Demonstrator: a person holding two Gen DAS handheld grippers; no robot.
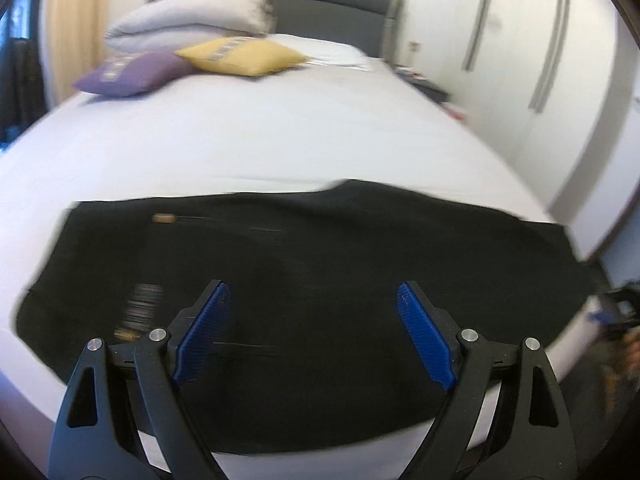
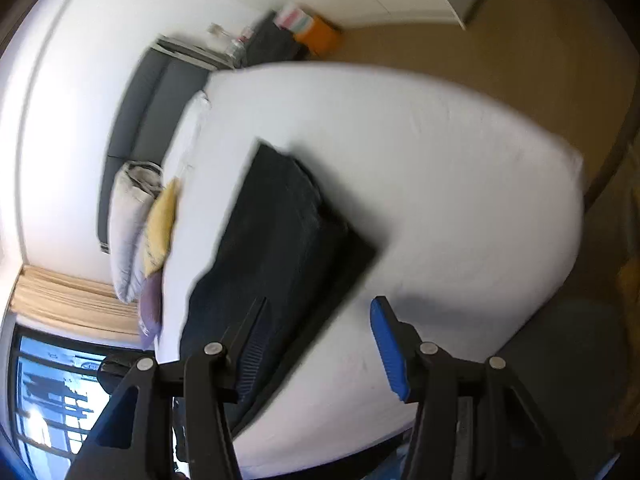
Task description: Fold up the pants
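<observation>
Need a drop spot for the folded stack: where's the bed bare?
Bare sheet between the pants and the cushions; also right of the pants. Crowded at the headboard end: cushions and duvet.

Left tool (image 1: 313, 332): two matte black plastic arms, each ending in a flat finger faced with a blue pad (image 1: 204, 332) of fine cross-hatched rubber. Silver round screws (image 1: 157, 335) at the linkage pivots, two per side. Triangular cut-outs (image 1: 82, 396) in the outer black links. Thin black crossbar behind the fingers.

Right tool (image 2: 316, 344): same black linkage, same silver pivot screws (image 2: 428, 348), ribbed blue pad (image 2: 387, 350) on one finger, the other pad in shadow and dark. Triangular cut-out (image 2: 116, 420) showing blue behind it.
</observation>
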